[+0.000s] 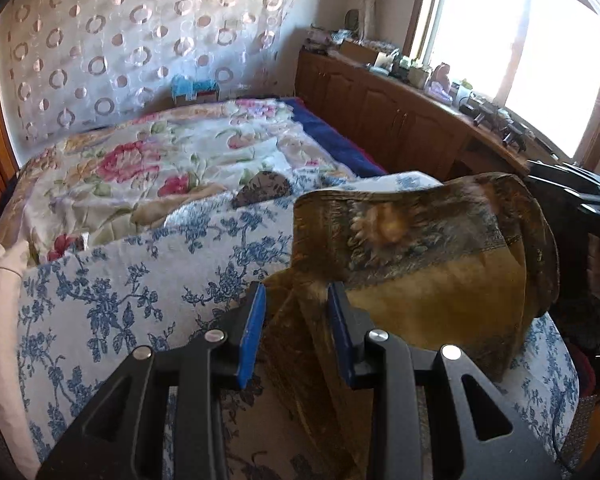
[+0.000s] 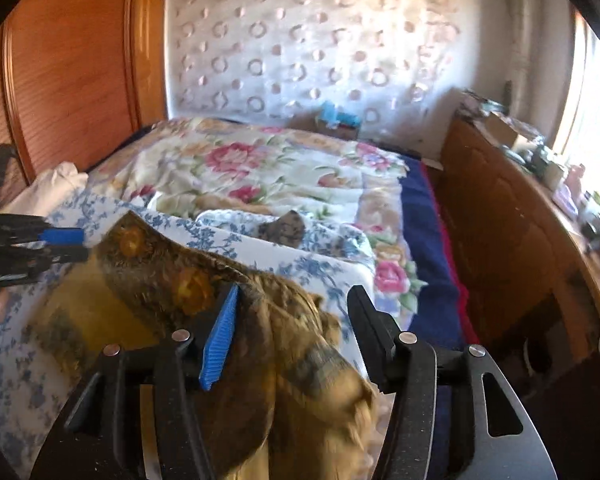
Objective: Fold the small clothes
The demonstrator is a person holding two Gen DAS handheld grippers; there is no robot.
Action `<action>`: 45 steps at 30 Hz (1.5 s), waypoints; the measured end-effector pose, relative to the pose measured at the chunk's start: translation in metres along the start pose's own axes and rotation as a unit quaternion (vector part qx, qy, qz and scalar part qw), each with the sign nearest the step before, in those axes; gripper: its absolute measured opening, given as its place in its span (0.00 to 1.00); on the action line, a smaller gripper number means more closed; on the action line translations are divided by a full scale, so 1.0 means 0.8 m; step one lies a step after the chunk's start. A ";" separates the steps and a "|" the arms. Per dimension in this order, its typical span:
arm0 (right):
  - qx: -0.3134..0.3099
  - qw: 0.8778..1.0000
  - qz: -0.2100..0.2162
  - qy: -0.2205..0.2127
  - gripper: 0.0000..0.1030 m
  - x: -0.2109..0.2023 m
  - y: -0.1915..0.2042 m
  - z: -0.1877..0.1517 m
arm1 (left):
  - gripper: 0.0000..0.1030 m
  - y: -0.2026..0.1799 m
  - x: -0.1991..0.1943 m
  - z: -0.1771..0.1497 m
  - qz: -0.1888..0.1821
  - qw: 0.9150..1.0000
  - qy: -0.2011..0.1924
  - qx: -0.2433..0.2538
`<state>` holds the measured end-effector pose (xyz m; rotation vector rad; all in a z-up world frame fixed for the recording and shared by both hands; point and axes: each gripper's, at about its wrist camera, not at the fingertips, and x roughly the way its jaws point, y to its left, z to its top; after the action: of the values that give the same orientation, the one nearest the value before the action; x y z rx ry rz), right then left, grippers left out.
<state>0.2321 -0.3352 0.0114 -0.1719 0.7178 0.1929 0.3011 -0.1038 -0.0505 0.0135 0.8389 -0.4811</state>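
Observation:
An olive-brown garment with sunflower prints hangs above the bed's blue-flowered sheet. My left gripper is shut on a bunched edge of it, which is pinched between the blue pads. In the right wrist view the garment stretches from the left gripper at the far left across to my right gripper. The right gripper's jaws stand wide apart. A fold of the cloth lies loosely between them, against the left blue pad only, and sags down blurred.
A pink-flowered quilt and a dark blue blanket cover the far bed. A small dark patterned cloth lies mid-bed. A cluttered wooden cabinet runs under the window on the right, a wooden wardrobe stands at left, and white cloth lies beside it.

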 end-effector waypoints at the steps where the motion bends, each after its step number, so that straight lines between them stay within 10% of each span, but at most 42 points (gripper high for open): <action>1: 0.003 1.000 -0.004 -0.001 0.55 -0.009 -0.002 -0.006 | 0.30 0.002 0.004 0.001 -0.004 1.000 0.004 -0.002; 12: 0.044 0.998 0.025 0.028 0.55 -0.046 0.012 -0.079 | 0.29 0.001 0.033 -0.004 -0.041 0.998 0.043 -0.018; 16: 0.040 0.997 0.039 0.047 0.54 -0.037 0.029 -0.097 | 0.05 0.000 0.026 -0.004 -0.058 0.998 0.033 -0.011; 20: 0.030 0.997 0.022 0.072 0.53 -0.029 0.036 -0.117 | 0.02 -0.007 -0.001 -0.004 -0.054 0.999 -0.003 -0.005; 26: 0.022 0.996 0.001 0.081 0.08 -0.023 0.026 -0.137 | 0.02 -0.022 -0.077 -0.001 -0.055 0.995 -0.078 -0.003; 30: 0.017 0.999 -0.009 0.040 0.05 -0.050 0.015 -0.119 | 0.02 -0.022 -0.107 -0.004 -0.032 0.994 -0.102 0.009; 37: 0.059 0.996 -0.052 -0.038 0.05 -0.069 -0.035 -0.043 | 0.02 -0.001 -0.078 -0.018 -0.012 0.998 -0.068 -0.010; 41: 0.071 0.995 -0.073 -0.007 0.43 -0.027 -0.035 -0.029 | 0.02 0.011 -0.053 -0.027 -0.003 0.999 -0.038 -0.026; 45: 0.074 0.994 -0.085 -0.008 0.47 -0.025 -0.038 -0.039 | 0.03 0.012 -0.043 -0.033 0.000 0.999 -0.027 -0.023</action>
<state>0.2045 -0.3736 0.0042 -0.0881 0.6950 -0.0211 0.2670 -0.0763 -0.0452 -0.0412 0.7962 -0.4605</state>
